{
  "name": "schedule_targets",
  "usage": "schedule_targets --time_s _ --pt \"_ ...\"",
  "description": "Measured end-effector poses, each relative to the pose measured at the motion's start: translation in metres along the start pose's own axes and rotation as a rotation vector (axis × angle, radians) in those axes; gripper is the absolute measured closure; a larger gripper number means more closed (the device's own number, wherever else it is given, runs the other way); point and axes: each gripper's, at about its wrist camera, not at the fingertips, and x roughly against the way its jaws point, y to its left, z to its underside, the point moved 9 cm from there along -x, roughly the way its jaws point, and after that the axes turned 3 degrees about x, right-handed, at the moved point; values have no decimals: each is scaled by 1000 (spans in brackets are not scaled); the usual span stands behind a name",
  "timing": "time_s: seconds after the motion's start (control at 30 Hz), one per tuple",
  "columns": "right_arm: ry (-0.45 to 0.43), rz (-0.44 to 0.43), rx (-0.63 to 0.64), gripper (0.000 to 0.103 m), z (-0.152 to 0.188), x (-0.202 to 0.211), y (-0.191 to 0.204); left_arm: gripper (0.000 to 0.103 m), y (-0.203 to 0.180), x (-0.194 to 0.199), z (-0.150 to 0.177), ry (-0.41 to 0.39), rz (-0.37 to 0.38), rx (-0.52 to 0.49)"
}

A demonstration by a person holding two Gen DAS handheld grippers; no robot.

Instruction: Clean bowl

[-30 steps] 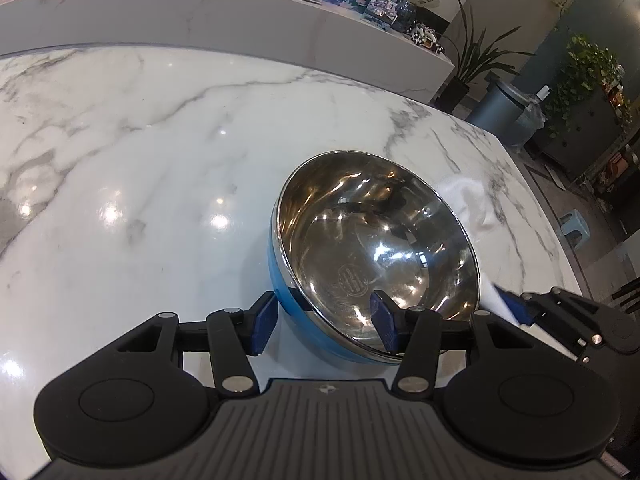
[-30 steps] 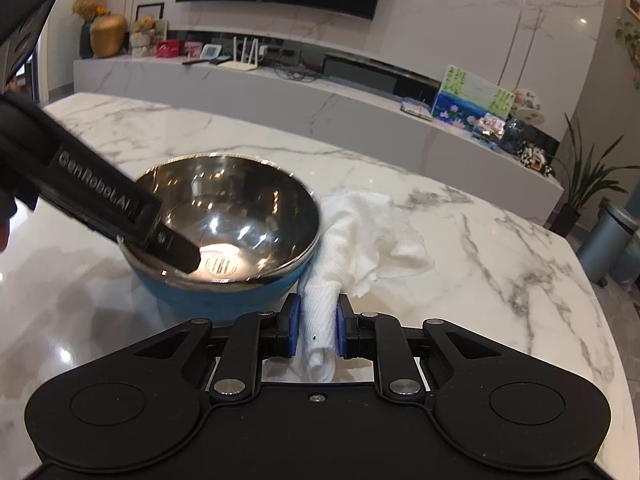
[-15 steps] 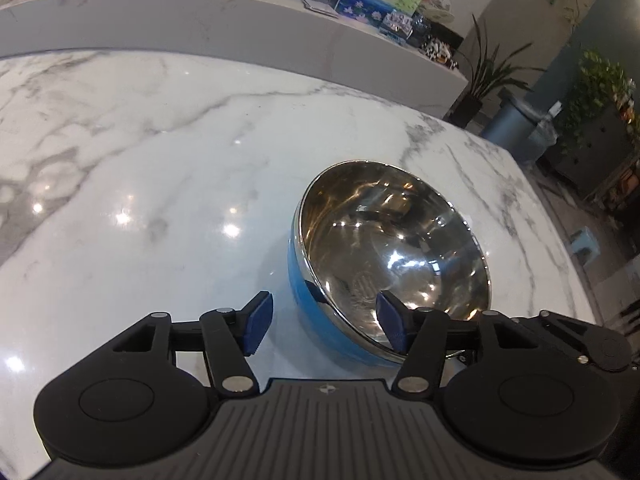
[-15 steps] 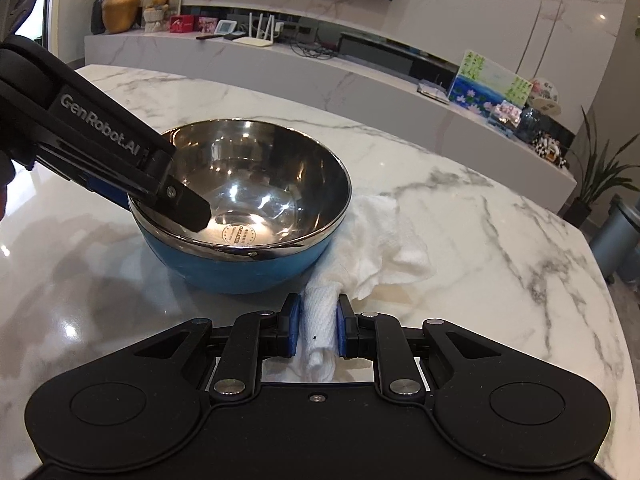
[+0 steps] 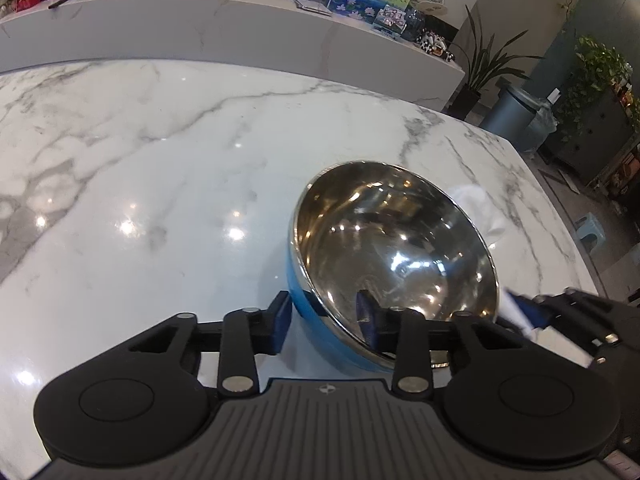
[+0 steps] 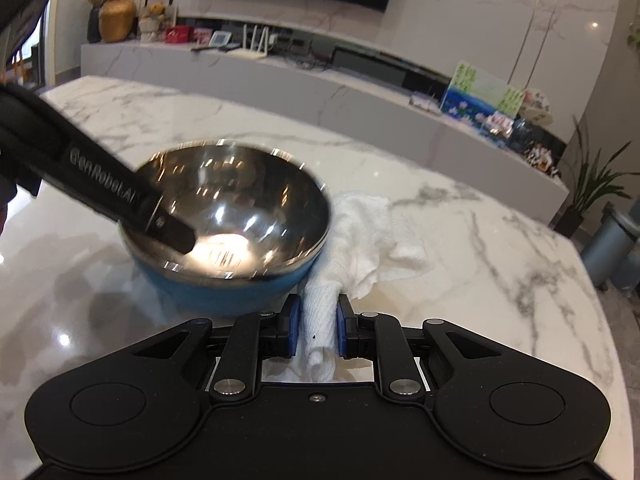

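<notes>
Left wrist view: left gripper (image 5: 325, 322) jaws just closed in on the near wall of the bowl (image 5: 394, 248), which sits tilted on the marble table (image 5: 140, 168). Right gripper (image 6: 314, 330) is clamped on the white cloth (image 6: 360, 236) just beside the bowl. Risk: steel wall is slick & curved, so w/ wiping pressure the bowl may slip out or skid.

Bowl (image 6: 224, 216) on the table (image 6: 460, 240); cloth (image 6: 360, 236) just right of it, touching
</notes>
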Motion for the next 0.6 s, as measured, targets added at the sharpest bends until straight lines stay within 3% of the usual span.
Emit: schedule_targets --time_s 0.2,0.33,0.6 --pt "-4 -14 17 87 -1 3 4 75 3 -1 -3 -7 -11 2" --pt "19 -35 29 87 2 0 11 55 1 1 0 6 1 18" --pt "47 -85 86 87 8 0 32 55 2 -2 5 41 -10 27"
